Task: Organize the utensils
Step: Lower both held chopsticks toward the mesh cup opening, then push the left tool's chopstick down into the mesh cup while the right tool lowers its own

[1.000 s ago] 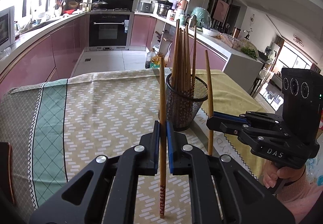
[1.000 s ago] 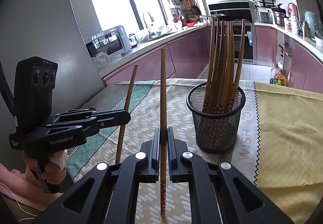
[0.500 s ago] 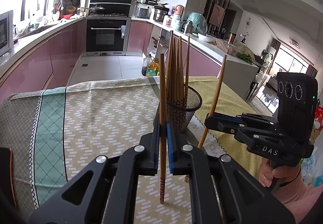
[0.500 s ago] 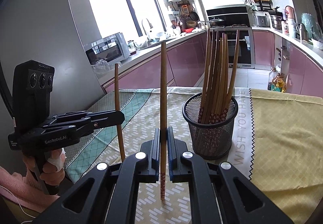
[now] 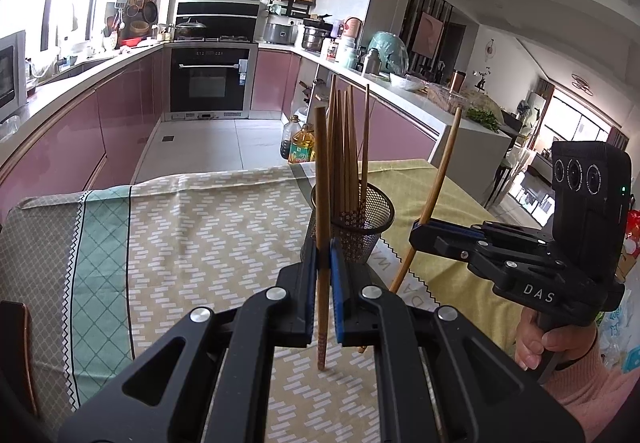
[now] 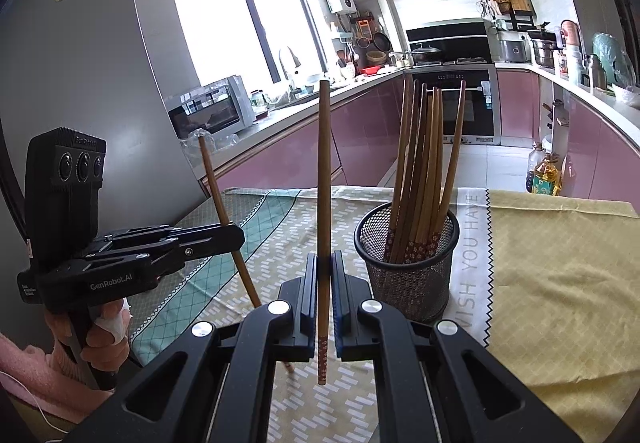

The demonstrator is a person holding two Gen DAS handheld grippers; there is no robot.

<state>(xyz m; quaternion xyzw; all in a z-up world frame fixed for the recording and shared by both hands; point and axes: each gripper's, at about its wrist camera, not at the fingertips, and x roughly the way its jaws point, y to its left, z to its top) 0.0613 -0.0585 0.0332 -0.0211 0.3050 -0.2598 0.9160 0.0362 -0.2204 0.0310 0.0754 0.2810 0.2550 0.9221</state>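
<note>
My left gripper (image 5: 322, 263) is shut on a wooden chopstick (image 5: 321, 171) that stands upright, patterned end down. My right gripper (image 6: 323, 275) is shut on a second chopstick (image 6: 324, 171), also upright. Each gripper shows in the other's view: the right one (image 5: 420, 233) holds its stick (image 5: 442, 167) tilted, the left one (image 6: 236, 233) holds its stick (image 6: 218, 187) tilted. A black mesh holder (image 6: 406, 263) with several chopsticks stands on the table ahead of both grippers; it also shows in the left wrist view (image 5: 360, 219).
The table wears a patterned cloth (image 5: 200, 243) with a green band at left and a yellow section (image 6: 560, 263) at right. Behind it lie the kitchen floor, pink cabinets, an oven (image 5: 208, 83) and oil bottles (image 6: 546, 173).
Both grippers have drawn back and risen from the holder, which looks smaller and lower. Each chopstick seen from the other view has gone from upright to tilted.
</note>
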